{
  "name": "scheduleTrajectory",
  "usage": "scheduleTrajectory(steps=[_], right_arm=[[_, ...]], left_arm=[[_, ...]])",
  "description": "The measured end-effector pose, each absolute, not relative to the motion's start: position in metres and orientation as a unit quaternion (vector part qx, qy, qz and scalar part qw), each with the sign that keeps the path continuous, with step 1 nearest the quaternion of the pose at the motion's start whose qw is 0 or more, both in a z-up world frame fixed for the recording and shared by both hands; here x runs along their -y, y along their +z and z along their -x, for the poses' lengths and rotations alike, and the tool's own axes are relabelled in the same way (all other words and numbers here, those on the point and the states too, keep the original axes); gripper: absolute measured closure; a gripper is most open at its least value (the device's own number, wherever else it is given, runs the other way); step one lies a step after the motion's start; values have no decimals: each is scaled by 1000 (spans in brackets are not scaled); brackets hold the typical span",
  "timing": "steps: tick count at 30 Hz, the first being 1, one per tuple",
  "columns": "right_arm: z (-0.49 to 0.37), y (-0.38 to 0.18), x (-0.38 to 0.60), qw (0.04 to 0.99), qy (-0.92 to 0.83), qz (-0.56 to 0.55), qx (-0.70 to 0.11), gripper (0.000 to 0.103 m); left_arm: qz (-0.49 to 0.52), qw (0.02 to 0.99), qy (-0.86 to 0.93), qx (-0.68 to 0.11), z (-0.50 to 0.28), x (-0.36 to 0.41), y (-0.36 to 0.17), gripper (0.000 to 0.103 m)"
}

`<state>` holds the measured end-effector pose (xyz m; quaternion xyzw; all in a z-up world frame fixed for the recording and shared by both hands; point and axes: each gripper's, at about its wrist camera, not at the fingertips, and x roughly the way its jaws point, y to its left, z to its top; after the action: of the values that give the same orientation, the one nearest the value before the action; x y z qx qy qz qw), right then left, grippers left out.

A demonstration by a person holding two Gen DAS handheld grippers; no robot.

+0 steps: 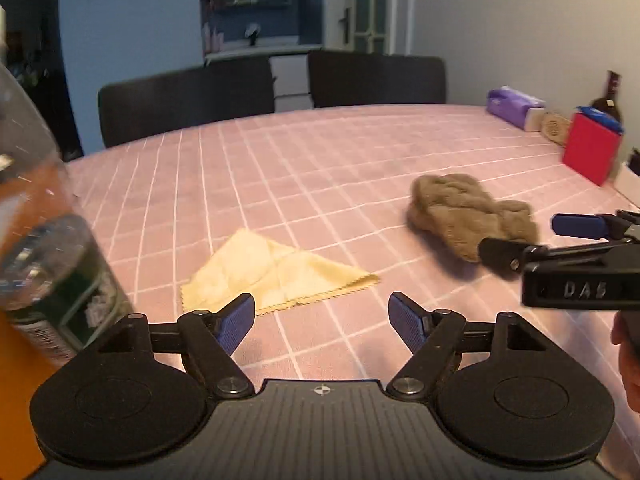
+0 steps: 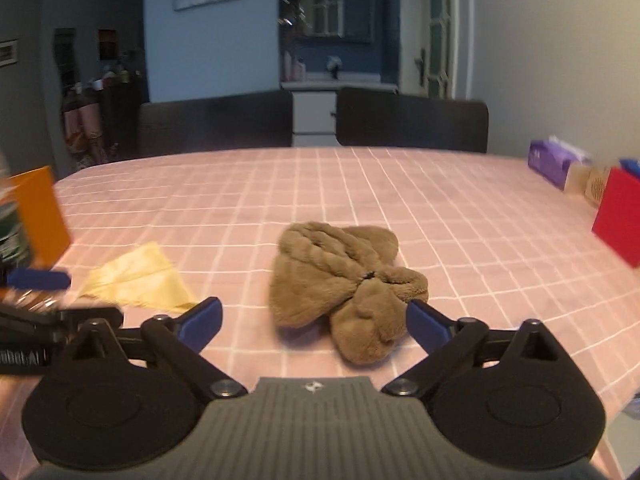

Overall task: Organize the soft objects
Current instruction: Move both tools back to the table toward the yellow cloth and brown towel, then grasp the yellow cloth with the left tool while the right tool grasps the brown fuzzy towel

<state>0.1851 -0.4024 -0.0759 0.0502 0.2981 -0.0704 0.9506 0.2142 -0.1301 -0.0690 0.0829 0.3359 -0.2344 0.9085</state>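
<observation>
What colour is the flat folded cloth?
Pale yellow cloth, clearest in the left wrist view.

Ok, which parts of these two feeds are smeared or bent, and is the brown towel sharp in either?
Left wrist view: the brown towel and right claw are motion-smeared, and the bottle at the left edge is blurred. Right wrist view: the towel is fairly sharp; the orange box and left claw smear. Both views: fisheye bends the tablecloth grid; lighting is dim.

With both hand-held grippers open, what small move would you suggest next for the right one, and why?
Probably ease the right hand-held gripper forward and down over the crumpled brown plush cloth: its jaws are open, empty and already framing the cloth, which lies loose on the pink checked tablecloth.
</observation>
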Motion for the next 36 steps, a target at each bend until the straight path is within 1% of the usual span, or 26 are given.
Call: scheduleTrajectory(steps=[3,8,11,13,15,18,23,26,27,29,31,32,33,34,35,36], right_arm=[[-204,-83,412,947,-74,-69,-305,5],[-225,-94,417,946,-92,-60,-306,6],[-229,-101,417,944,-100,-49,-311,11],[-231,-105,417,943,-109,-40,-313,17],[-232,-107,417,942,-116,-30,-313,25],[-232,-109,417,942,-120,-23,-312,29],[-231,-111,415,942,-122,-15,-312,30],[-229,-111,416,943,-120,-17,-311,30],[-229,-111,416,943,-120,-18,-311,30],[-228,-110,415,942,-120,-18,-311,30],[-228,-110,415,942,-120,-17,-312,30],[-228,-110,415,942,-120,-17,-312,31],[-228,-110,415,942,-120,-17,-312,31],[-228,-110,415,942,-120,-17,-312,31],[-227,-110,415,942,-120,-16,-312,32],[-227,-110,415,942,-121,-15,-313,33]], left_arm=[[-77,909,-215,-348,-229,135,-77,9],[-98,908,-206,-352,-247,148,-84,6],[-96,905,-203,-360,-254,153,-89,6],[-97,905,-199,-362,-257,156,-93,6],[-106,902,-197,-369,-261,161,-97,6],[-99,902,-194,-372,-266,162,-101,5],[-86,905,-192,-370,-273,157,-102,4],[-80,907,-187,-370,-279,155,-102,7],[-79,907,-188,-369,-280,155,-102,12],[-77,907,-185,-369,-282,155,-100,18],[-77,909,-182,-368,-283,155,-98,36],[-76,909,-178,-368,-283,154,-97,41],[-74,910,-175,-368,-283,153,-97,50],[-72,911,-173,-367,-283,152,-96,64],[-70,912,-173,-366,-282,151,-96,72],[-72,912,-172,-366,-281,151,-95,88]])
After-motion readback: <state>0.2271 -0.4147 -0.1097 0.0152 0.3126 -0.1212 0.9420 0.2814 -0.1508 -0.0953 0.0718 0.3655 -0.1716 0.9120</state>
